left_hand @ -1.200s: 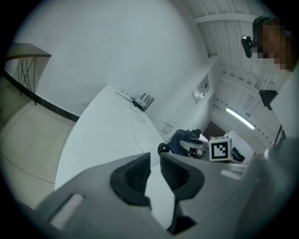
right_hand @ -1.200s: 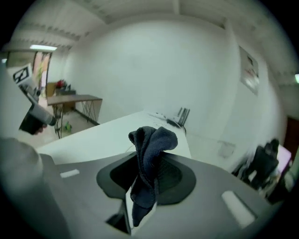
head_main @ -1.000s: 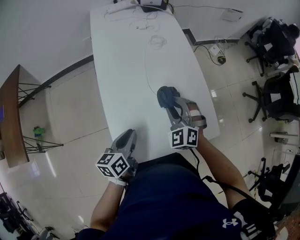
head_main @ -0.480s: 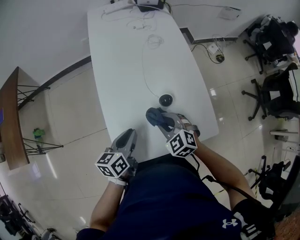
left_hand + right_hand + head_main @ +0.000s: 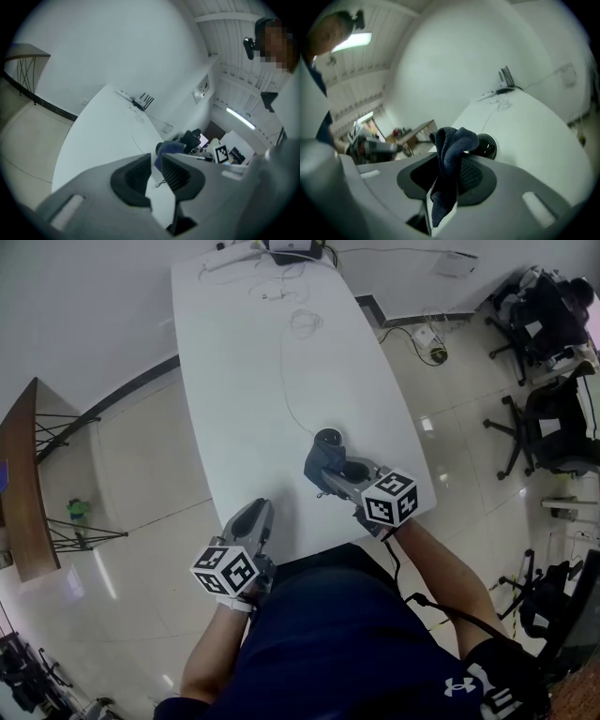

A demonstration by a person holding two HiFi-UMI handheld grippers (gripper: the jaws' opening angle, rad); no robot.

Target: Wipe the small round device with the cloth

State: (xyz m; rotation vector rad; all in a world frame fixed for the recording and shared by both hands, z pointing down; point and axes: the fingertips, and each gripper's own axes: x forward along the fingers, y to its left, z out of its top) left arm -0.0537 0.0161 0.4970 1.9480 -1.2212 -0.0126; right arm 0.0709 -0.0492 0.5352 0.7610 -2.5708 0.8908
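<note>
Grippers number two; with them are one dark blue cloth (image 5: pixel 320 461), one small round device (image 5: pixel 328 438), one thin cable (image 5: pixel 284 381) and one white table (image 5: pixel 234 362). The left gripper (image 5: pixel 259 508) is at the table's near edge, its jaws a narrow gap apart with only bare tabletop showing between them. To its right, the right gripper (image 5: pixel 330 476) has its jaws clamped on the cloth, which runs lengthwise along the jaw slot, its bunched end sticking out past the fingertips toward the device. The black, domed device sits on the table just ahead of that bunched end; whether they touch I cannot tell. The cable leads from the device away from both grippers, along the table's length.
</note>
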